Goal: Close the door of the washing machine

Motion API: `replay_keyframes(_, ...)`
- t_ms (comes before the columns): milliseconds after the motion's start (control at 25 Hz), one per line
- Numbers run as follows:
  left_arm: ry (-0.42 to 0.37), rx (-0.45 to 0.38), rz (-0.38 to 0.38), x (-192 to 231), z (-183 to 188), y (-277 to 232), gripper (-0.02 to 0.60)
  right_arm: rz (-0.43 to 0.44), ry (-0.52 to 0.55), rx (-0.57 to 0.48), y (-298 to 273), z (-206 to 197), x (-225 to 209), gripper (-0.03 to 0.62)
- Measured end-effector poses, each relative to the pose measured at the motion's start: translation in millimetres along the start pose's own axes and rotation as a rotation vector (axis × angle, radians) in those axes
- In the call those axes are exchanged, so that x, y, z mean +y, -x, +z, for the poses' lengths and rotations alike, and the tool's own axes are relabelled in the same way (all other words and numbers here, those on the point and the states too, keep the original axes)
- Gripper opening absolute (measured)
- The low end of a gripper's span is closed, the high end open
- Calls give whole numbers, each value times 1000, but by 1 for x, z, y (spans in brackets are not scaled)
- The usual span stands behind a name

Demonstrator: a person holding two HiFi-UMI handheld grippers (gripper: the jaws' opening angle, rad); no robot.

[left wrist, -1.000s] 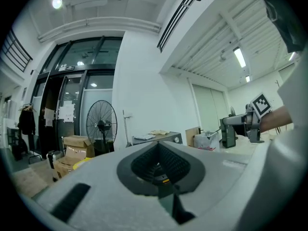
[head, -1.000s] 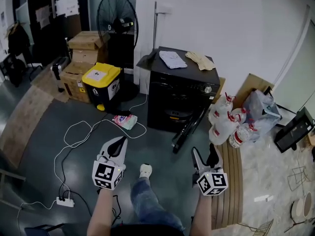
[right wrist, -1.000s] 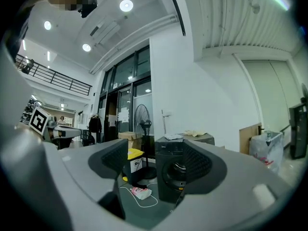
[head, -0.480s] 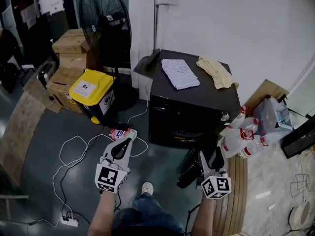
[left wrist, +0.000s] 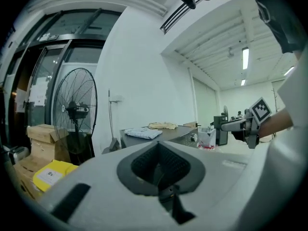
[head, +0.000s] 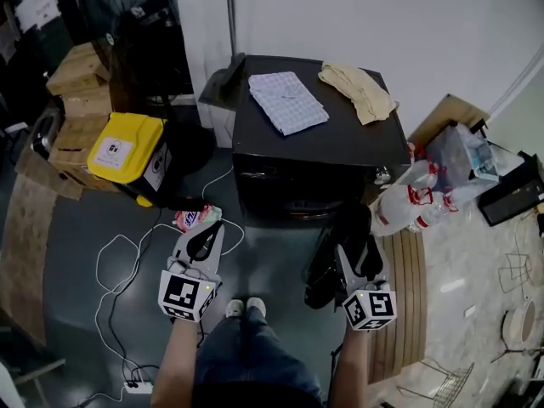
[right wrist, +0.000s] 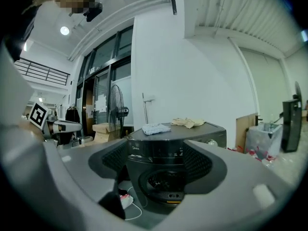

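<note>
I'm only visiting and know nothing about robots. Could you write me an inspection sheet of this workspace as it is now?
Surface: grey floor; the person stands on it.
Job's things: black washing machine; its door stands open at the front right.
Clutter: checked cloth and beige cloth on the machine's top; yellow-lidded bin, cardboard boxes and fan to the left; water bottles to the right; pink packet on the floor.
Grippers: left gripper jaws together, empty; right gripper jaws apart, empty, by the door.
Cables: white cable looped on the floor; power strip.
Surroundings: white wall behind the machine.
</note>
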State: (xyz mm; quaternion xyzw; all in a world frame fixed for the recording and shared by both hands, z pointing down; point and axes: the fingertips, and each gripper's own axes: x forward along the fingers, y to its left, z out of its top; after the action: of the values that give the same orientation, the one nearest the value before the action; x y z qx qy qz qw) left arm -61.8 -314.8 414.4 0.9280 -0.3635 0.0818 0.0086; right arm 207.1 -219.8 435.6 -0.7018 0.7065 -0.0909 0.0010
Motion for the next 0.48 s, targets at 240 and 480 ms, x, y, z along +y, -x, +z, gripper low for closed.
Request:
replay_keyframes(240,29,39,-142,-34,-22,-39,-2,-127,-65,76,36,-51,-28,342)
replay_keyframes(480,8,98,-309,-82,-61,-72,-2,-231,-155,172,73,-134,-39,336)
